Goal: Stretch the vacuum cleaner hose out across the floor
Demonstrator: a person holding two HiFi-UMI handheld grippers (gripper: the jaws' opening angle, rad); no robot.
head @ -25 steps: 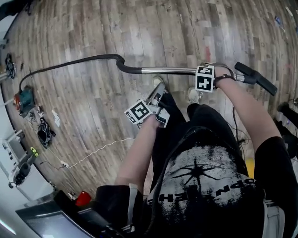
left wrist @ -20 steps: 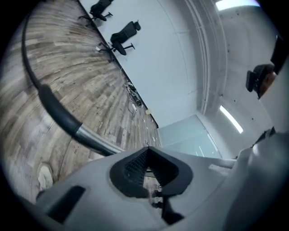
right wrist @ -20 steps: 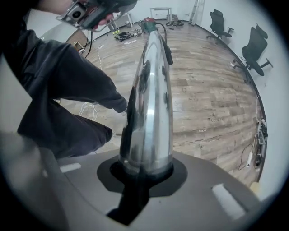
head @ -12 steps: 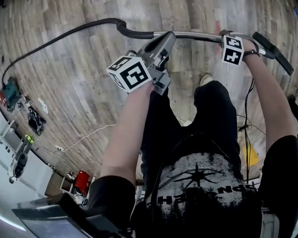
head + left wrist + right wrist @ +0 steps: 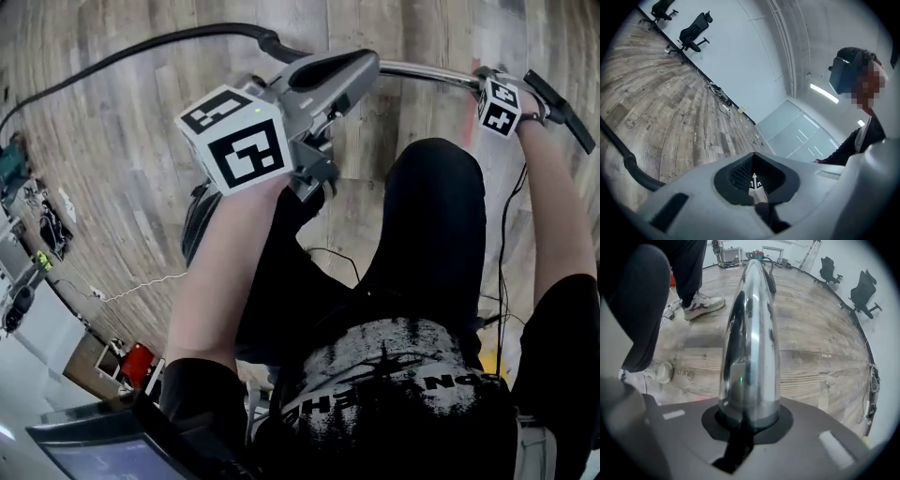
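Above the grey-brown wooden plank floor [image 5: 112,187], my left gripper [image 5: 757,187] was pinched together on nothing while my right gripper [image 5: 750,416], jaws just narrowing, clamped the shiny chrome wand tube [image 5: 750,333] leading to the black flexible vacuum hose [image 5: 630,163] trailing left over the boards, and only the left gripper view showed the black office chairs [image 5: 696,30] by the white wall [image 5: 740,56].

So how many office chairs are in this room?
2. In the right gripper view, one black chair stands by the wall at upper right, a second chair beside it. The left gripper view also shows two, probably the same pair; more may be hidden.
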